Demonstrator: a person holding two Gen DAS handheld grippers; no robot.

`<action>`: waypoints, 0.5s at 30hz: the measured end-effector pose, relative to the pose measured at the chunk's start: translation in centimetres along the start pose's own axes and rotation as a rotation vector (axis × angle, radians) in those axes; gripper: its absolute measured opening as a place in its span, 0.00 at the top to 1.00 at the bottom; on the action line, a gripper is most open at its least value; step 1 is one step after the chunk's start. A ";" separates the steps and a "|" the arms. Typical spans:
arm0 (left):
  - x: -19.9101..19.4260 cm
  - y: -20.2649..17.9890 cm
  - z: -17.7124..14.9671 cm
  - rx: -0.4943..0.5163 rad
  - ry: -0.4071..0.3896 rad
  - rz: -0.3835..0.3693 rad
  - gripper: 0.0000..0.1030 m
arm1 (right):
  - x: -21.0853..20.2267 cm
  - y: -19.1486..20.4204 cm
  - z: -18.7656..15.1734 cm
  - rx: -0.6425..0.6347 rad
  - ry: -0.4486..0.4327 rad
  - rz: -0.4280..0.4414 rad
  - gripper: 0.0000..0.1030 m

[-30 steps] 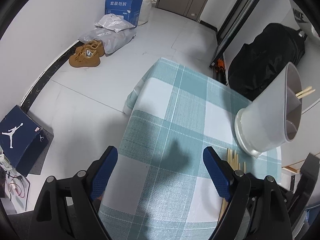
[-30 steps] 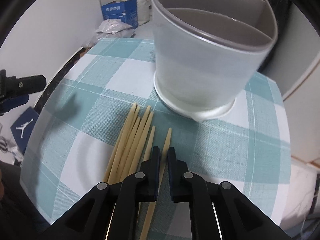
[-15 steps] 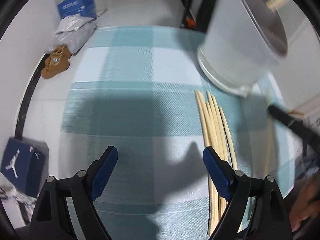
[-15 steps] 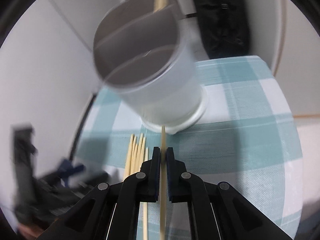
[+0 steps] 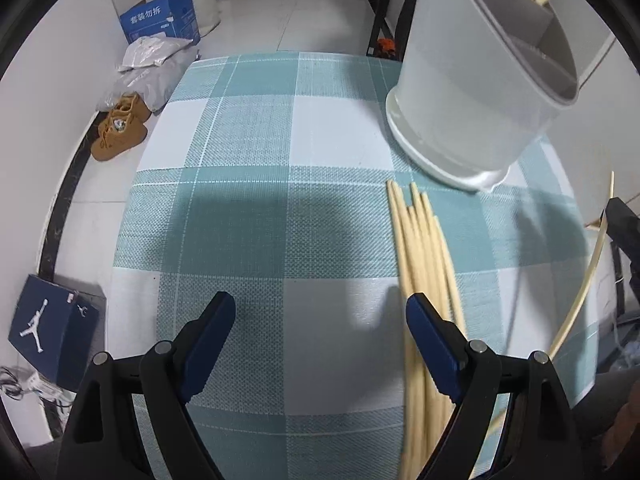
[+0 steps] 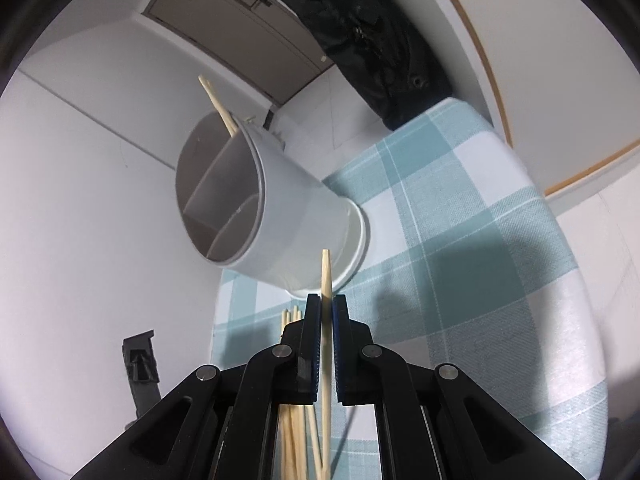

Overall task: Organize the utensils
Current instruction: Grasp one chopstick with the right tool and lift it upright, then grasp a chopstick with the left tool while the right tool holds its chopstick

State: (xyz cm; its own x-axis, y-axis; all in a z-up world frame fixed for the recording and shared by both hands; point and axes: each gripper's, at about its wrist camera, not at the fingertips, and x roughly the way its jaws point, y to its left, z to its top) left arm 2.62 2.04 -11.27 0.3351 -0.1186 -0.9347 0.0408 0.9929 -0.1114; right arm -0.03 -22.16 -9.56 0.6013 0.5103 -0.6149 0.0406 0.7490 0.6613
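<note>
One chopstick (image 6: 326,280) sits pinched in the right tongs (image 6: 326,308); held so near its tip, it could swivel and miss the holder (image 6: 256,208). Left tongs (image 5: 320,320) gape wide, empty.

You see the counter (image 5: 248,136) under a teal-and-white checked cloth; take it as your landmark. On the floor to its left lie tan shoes (image 5: 120,132), and beyond them grey plastic bags (image 5: 148,68) and a blue cardboard box (image 5: 162,20) with white lettering. Nearer you, left of the counter, sits a dark blue shoebox (image 5: 48,328) with a white jumping figure. Past the counter's far edge you find a black bag (image 6: 360,28) hanging, and a closed door (image 6: 224,20) behind it.
</note>
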 end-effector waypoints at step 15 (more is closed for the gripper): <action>1.6 -0.3 1.3 0.018 0.013 0.095 0.18 | -1.4 0.2 0.6 -0.032 -0.050 0.019 0.95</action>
State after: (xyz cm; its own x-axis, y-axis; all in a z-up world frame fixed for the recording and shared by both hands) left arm 4.37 1.54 -12.31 0.3261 -0.0238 -0.9450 0.0263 0.9995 -0.0161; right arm -0.38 -23.02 -8.28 0.6409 0.5035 -0.5794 0.0036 0.7528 0.6582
